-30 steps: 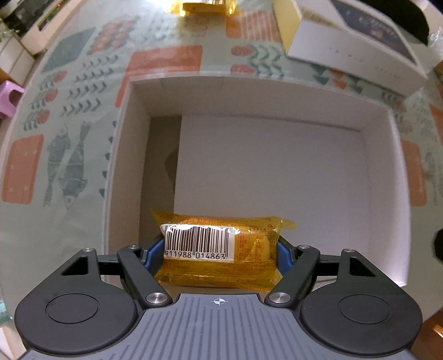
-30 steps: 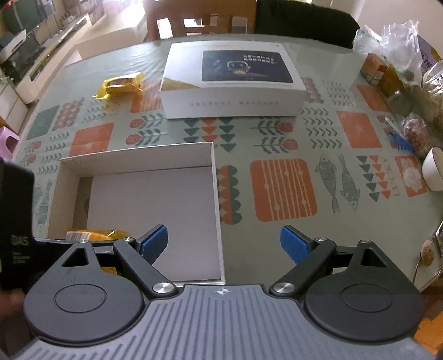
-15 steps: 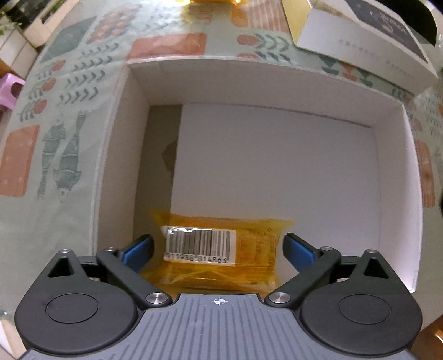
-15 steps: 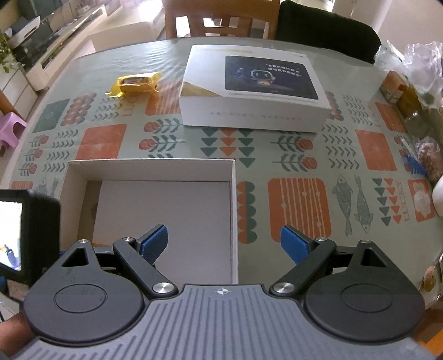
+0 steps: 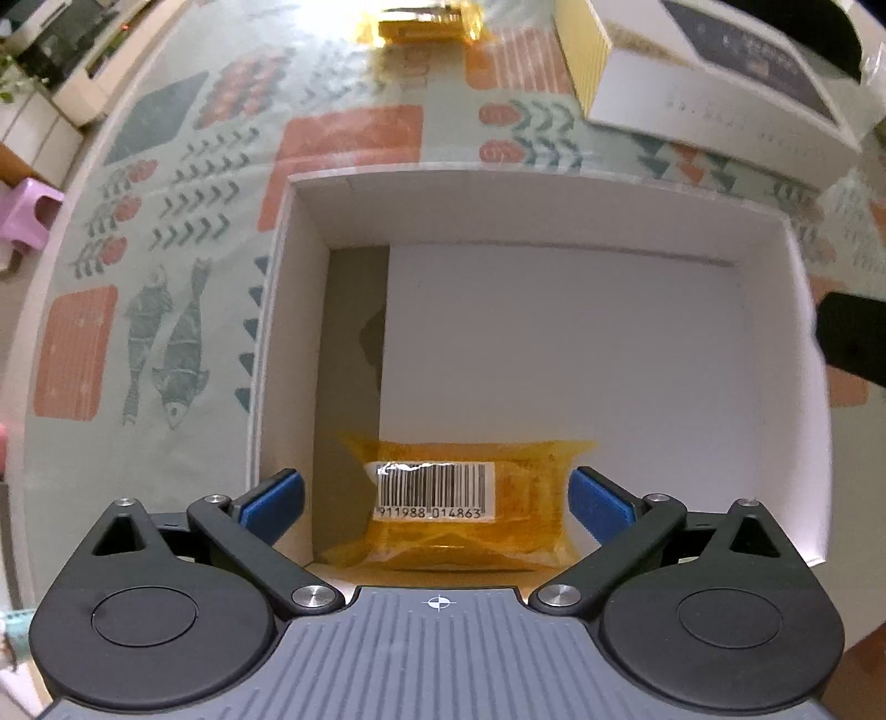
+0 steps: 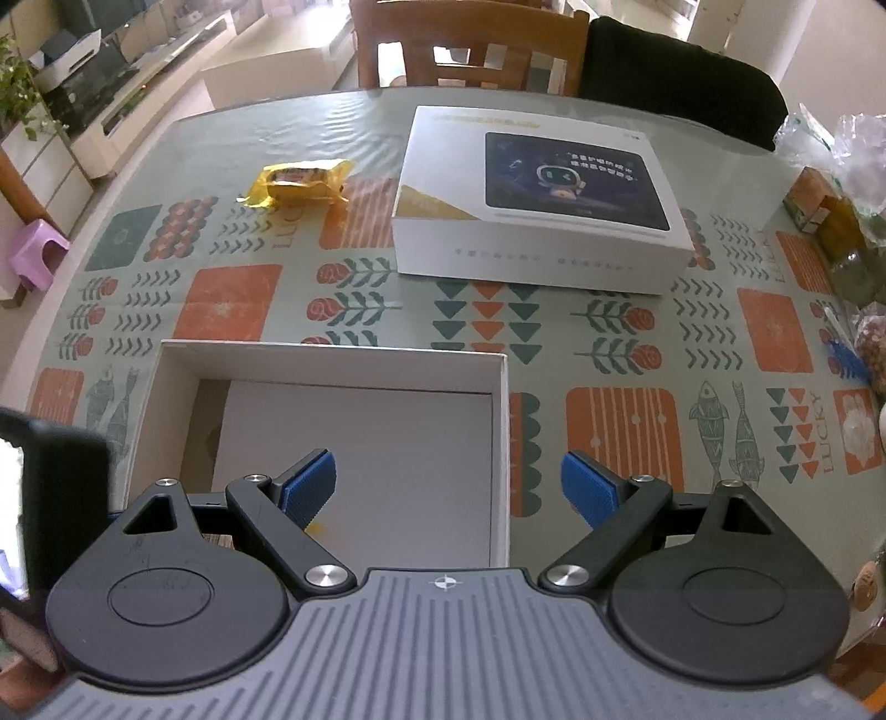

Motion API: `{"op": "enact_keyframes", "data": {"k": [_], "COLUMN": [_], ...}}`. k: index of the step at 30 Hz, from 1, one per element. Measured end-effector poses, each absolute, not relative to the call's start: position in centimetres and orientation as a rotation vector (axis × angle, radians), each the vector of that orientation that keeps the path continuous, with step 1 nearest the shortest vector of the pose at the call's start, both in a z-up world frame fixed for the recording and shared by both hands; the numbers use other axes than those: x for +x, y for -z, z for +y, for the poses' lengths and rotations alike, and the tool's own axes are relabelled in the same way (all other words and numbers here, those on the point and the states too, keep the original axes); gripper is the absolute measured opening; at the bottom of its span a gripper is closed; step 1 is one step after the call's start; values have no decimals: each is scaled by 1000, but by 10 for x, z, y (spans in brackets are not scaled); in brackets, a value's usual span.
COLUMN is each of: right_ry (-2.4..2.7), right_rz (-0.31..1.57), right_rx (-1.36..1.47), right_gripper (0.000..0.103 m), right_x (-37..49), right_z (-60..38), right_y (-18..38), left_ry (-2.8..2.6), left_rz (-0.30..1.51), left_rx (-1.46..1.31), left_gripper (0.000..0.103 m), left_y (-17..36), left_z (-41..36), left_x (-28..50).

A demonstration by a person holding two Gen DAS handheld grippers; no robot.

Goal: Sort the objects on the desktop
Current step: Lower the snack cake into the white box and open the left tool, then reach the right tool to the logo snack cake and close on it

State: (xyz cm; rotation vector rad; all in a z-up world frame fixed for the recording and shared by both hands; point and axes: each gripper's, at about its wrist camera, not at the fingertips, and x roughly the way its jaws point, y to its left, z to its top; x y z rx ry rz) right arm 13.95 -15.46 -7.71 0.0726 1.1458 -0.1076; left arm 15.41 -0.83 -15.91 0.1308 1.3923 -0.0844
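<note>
An orange snack packet (image 5: 465, 507) with a barcode lies on the floor of the open white box (image 5: 288, 288), at its near edge. My left gripper (image 5: 437, 495) is open above it, its blue pads apart on either side and not touching. A second orange packet (image 6: 299, 180) lies on the tablecloth at the far left; it also shows in the left wrist view (image 5: 426, 25). My right gripper (image 6: 448, 484) is open and empty over the white box's (image 6: 332, 354) near right part.
A large white tablet box (image 6: 537, 205) lies behind the open box. Bags, a carton and jars (image 6: 830, 221) crowd the right edge of the table. A wooden chair (image 6: 470, 50) stands behind the table. The left gripper's body (image 6: 50, 498) is at the left.
My left gripper opened and let go of the barcode packet, which now rests in the box. The gripper then pulled back and up. My right gripper moved forward a little, still open.
</note>
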Motion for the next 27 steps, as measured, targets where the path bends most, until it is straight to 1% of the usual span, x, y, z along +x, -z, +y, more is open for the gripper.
{"op": "enact_keyframes", "data": {"k": [7, 13, 27], "right_ry": [109, 73, 36], "right_rz": [1119, 1102, 1067], "right_rx": [82, 82, 99], "right_gripper": [103, 103, 103], "right_x": [149, 163, 225], "right_z": [-163, -169, -180], "right_y": [69, 64, 68], "left_ry": [76, 35, -86], "left_rz": [1365, 1339, 1318], "left_rx": [82, 86, 79], "left_gripper": [103, 103, 103], "left_y": [135, 124, 118], "left_z": [-8, -13, -2], "left_x": [163, 179, 222]}}
